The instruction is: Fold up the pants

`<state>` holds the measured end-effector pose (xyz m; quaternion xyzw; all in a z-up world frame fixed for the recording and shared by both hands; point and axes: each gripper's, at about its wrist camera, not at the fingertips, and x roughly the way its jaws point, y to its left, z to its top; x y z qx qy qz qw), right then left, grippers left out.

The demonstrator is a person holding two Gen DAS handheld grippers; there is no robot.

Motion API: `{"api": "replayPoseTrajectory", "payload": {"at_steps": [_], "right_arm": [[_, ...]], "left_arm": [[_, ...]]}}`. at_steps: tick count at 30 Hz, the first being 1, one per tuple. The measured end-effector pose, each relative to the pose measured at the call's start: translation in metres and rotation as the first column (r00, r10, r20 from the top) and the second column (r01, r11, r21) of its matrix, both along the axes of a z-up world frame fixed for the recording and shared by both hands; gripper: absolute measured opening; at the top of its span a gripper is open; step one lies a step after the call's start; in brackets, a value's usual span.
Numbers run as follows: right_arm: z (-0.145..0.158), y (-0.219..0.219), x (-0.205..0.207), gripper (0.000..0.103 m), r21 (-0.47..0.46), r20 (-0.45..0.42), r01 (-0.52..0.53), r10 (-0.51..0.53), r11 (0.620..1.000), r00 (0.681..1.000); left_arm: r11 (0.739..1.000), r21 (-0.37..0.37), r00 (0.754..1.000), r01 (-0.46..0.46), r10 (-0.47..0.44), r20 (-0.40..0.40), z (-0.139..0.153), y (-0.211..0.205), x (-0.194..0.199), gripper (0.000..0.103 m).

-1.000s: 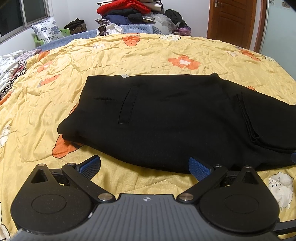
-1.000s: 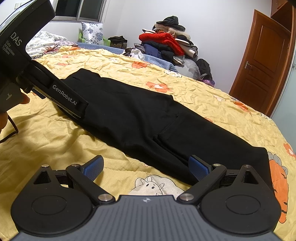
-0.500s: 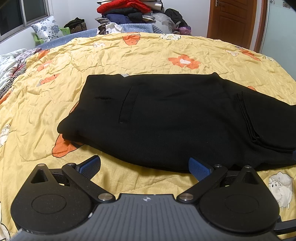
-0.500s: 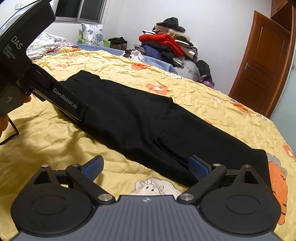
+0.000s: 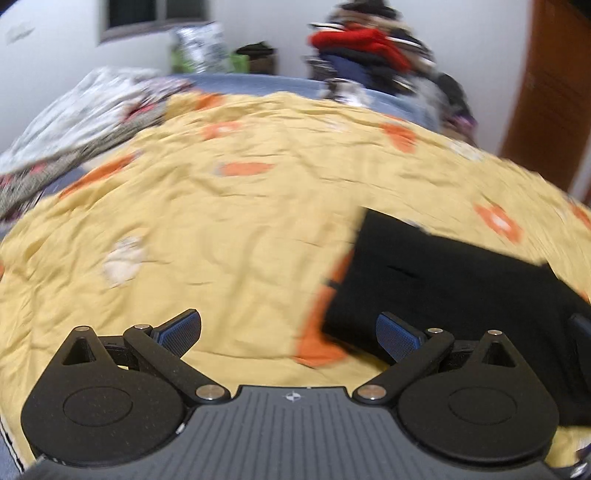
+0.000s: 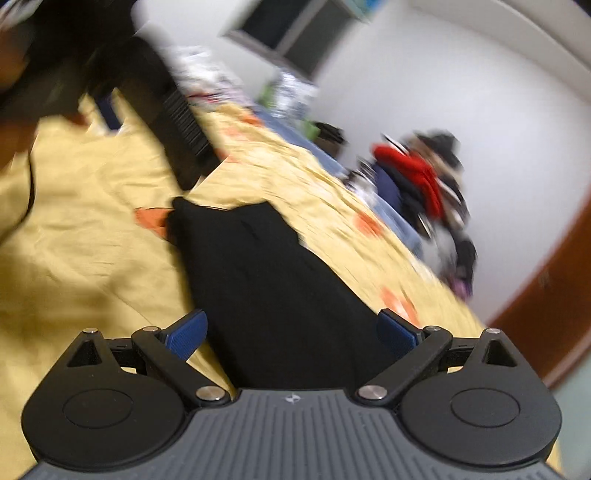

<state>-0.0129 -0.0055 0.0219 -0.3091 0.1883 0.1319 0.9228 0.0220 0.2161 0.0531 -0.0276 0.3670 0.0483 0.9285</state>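
Note:
The black pants [image 5: 454,291] lie flat on the yellow flowered quilt [image 5: 221,229], at the right in the blurred left wrist view. My left gripper [image 5: 290,334] is open and empty, over bare quilt just left of the pants' waist end. In the right wrist view the pants [image 6: 273,280] run from the centre down under my right gripper [image 6: 291,334], which is open and empty above them. The left gripper's dark body [image 6: 162,107] shows at the upper left there.
A heap of clothes with a red garment [image 5: 362,44] sits past the far edge of the bed. A patterned blanket [image 5: 74,122] lies at the left. A brown wooden door [image 5: 550,92] stands at the right. A window [image 6: 291,33] is in the white wall.
Both views are now blurred by fast motion. The left gripper has swung left, so the pants sit at its right. The right gripper has tilted and moved over the pants. Both stay open.

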Motion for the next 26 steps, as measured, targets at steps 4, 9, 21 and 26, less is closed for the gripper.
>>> {"api": "replayPoseTrajectory", "payload": {"at_steps": [4, 9, 21, 26], "right_arm": [[-0.019, 0.038, 0.022, 0.099, -0.136, -0.014, -0.077, 0.076, 0.988, 0.997], [-0.029, 0.056, 0.044, 0.098, -0.230, 0.025, -0.077, 0.085, 0.970, 0.996], [-0.031, 0.063, 0.062, 0.098, -0.226, 0.052, -0.080, 0.094, 0.971, 0.994], [-0.034, 0.064, 0.057, 0.098, -0.230, 0.078, -0.070, 0.090, 0.971, 0.993]], "left_arm": [[0.994, -0.107, 0.999, -0.030, 0.027, -0.037, -0.001, 0.031, 0.008, 0.100], [0.974, -0.225, 0.996, -0.019, -0.001, -0.085, -0.008, 0.039, 0.017, 0.100], [0.986, -0.162, 0.996, 0.046, -0.058, -0.071, -0.022, 0.014, 0.027, 0.102], [0.995, -0.101, 1.000, 0.010, -0.012, -0.016, -0.014, 0.018, 0.023, 0.102]]}}
